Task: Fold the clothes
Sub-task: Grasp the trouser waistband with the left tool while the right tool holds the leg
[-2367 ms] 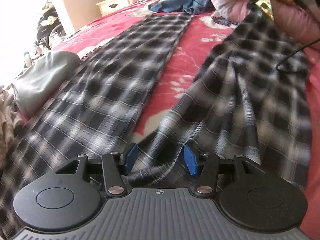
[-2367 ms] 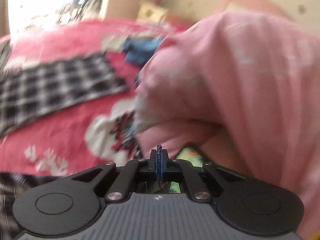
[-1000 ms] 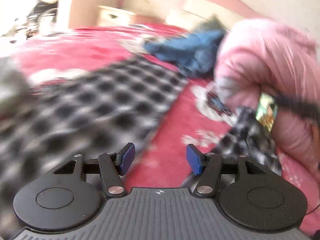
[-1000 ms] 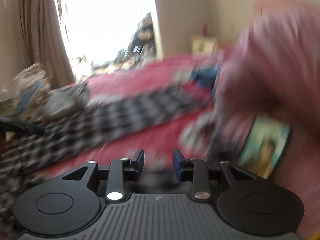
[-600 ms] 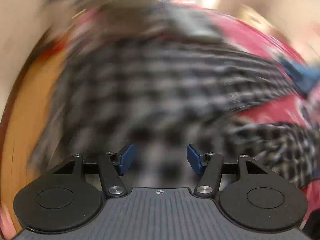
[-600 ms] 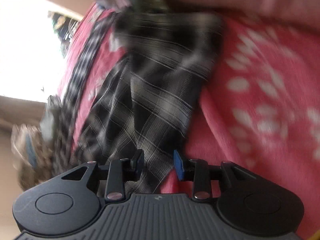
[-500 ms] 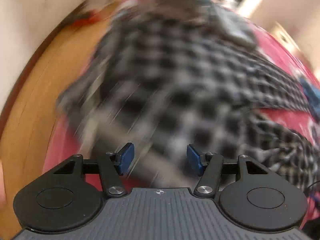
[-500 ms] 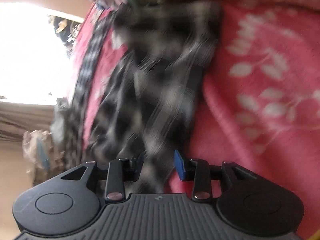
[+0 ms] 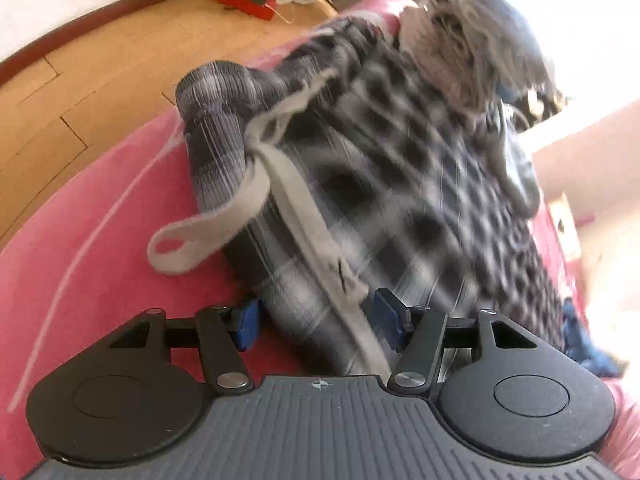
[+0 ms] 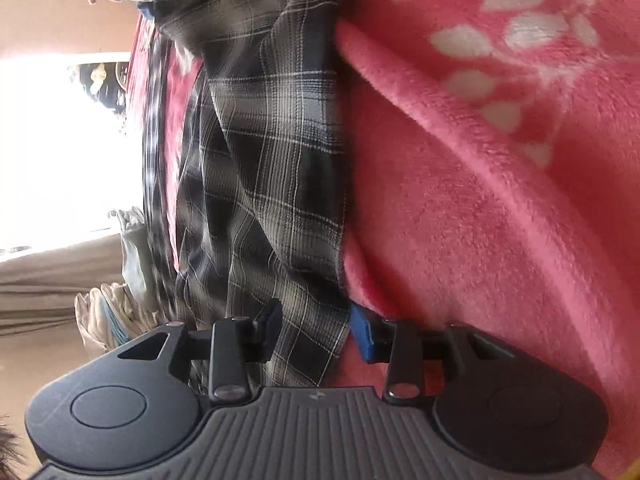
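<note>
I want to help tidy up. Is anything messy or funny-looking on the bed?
Yes. The checked trousers lie rumpled, not flat, their waist end near the bed's edge, and the pale drawstring straggles loose over the pink blanket.

left wrist: close over the plaid trousers (image 9: pixel 400 184) waistband, facing the bed edge and wood floor (image 9: pixel 80 72). right wrist: rolled sideways, against the same trousers.

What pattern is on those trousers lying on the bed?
A black, grey and white plaid on the trousers, clearest in the right wrist view.
</note>
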Demonstrator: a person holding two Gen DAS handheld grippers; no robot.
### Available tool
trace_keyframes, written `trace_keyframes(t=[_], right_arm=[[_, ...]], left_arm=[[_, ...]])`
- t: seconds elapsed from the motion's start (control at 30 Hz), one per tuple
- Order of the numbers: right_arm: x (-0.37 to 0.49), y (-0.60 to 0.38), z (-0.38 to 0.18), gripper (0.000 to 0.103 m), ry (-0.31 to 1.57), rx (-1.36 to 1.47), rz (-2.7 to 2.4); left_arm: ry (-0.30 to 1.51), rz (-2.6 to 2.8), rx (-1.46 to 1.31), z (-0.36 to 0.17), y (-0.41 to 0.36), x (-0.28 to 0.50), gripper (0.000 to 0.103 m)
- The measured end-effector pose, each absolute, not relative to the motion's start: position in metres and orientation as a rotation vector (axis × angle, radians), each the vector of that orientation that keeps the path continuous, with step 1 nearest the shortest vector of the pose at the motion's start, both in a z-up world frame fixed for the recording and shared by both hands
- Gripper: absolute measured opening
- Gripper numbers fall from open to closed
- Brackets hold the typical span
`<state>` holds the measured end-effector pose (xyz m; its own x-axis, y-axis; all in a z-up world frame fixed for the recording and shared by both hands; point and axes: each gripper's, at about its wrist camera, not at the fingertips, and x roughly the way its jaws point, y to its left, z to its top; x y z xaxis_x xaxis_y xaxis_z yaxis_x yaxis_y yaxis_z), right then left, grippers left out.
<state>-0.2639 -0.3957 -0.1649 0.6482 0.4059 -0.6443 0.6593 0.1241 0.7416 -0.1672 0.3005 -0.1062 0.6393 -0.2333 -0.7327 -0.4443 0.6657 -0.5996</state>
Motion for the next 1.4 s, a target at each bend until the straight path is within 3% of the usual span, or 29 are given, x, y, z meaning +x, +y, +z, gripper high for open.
trace_keyframes(t=[0.57,0.67,0.77,0.97,1.1,1.4], right_arm=[[-0.271,-0.395,-0.176,0.042,0.903,1.544,-0.22],[-0.264,-0.392,-0.166,0.038,0.842,1.508,-0.169],[-0.257,-0.389,-0.164,0.036,0.831,1.479,-0.151],[-0.256,-0.391,-0.166,0.004,0.777,1.476,-0.201],[-0.24,-0.393,-0.136,0.003,0.717,1.385,-0.17],[-0.169,-0.412,-0.069,0.003,0.548,1.239,-0.085]], left_arm=[[0.866,0.173,-0.802,-0.109,0.298,-0.165,0.05],[0.86,0.187,-0.796,-0.108,0.297,-0.163,0.044],[0.861,0.186,-0.817,-0.108,0.302,-0.164,0.03],[0.851,0.196,-0.799,-0.108,0.299,-0.167,0.016],[0.824,0.197,-0.759,-0.097,0.294,-0.169,0.009],[0.706,0.144,-0.756,-0.057,0.281,-0.156,0.008]])
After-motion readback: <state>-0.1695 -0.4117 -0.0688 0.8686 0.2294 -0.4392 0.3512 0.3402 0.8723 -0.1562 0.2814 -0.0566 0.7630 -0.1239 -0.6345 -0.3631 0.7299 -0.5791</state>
